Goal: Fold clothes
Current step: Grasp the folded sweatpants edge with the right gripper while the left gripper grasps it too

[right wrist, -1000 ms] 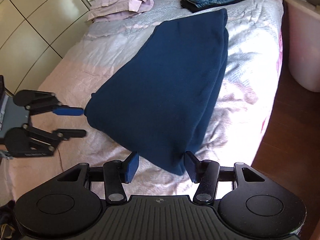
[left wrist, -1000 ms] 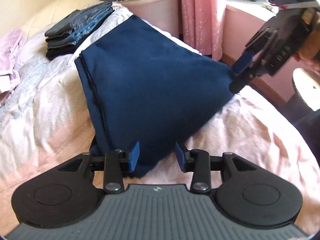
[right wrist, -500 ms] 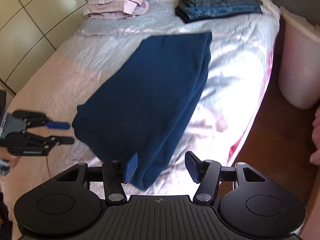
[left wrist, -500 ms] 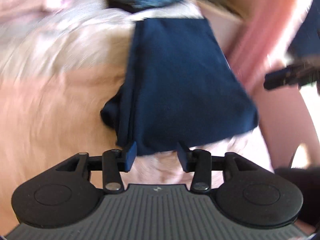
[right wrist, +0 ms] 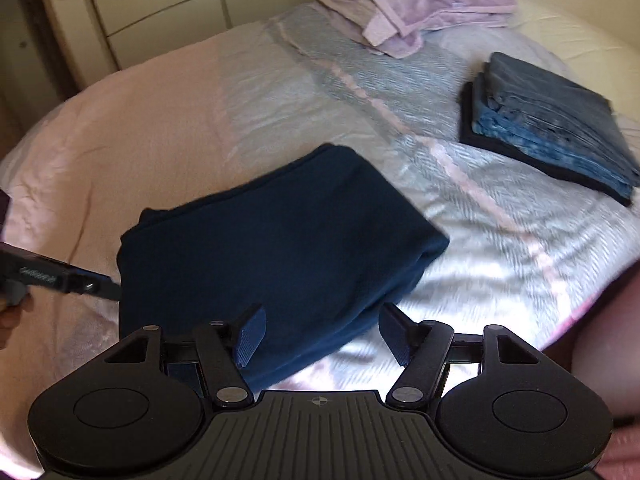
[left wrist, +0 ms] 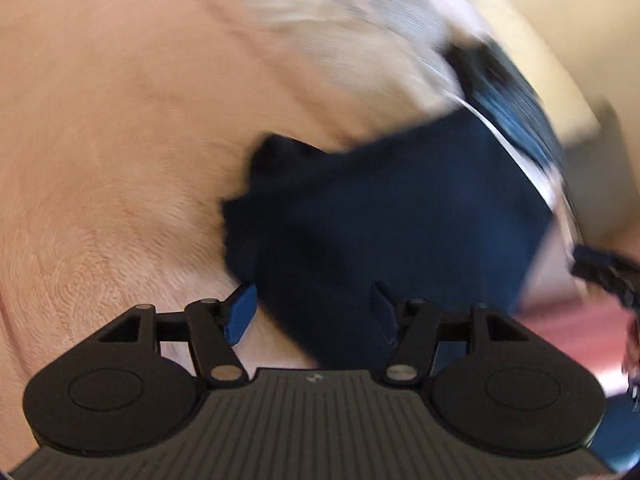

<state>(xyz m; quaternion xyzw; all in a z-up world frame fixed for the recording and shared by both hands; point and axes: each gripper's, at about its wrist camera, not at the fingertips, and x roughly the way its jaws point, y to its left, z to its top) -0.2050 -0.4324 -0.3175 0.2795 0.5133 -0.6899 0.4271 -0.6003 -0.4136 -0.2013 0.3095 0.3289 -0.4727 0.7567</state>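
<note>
The navy garment (right wrist: 276, 248) is lying folded on the bed (right wrist: 168, 128), its near edge sitting directly ahead of and between the wide-parted, empty fingers of both the right gripper (right wrist: 320, 334) and the left gripper (left wrist: 314, 312).

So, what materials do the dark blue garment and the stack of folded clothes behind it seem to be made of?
The dark blue garment looks like a soft, matte knit or fleece: no shine, thick rounded folds. Probably cotton or a blend. The stack looks like denim: faded blue tones, stiff flat layers with crisp edges.
</note>
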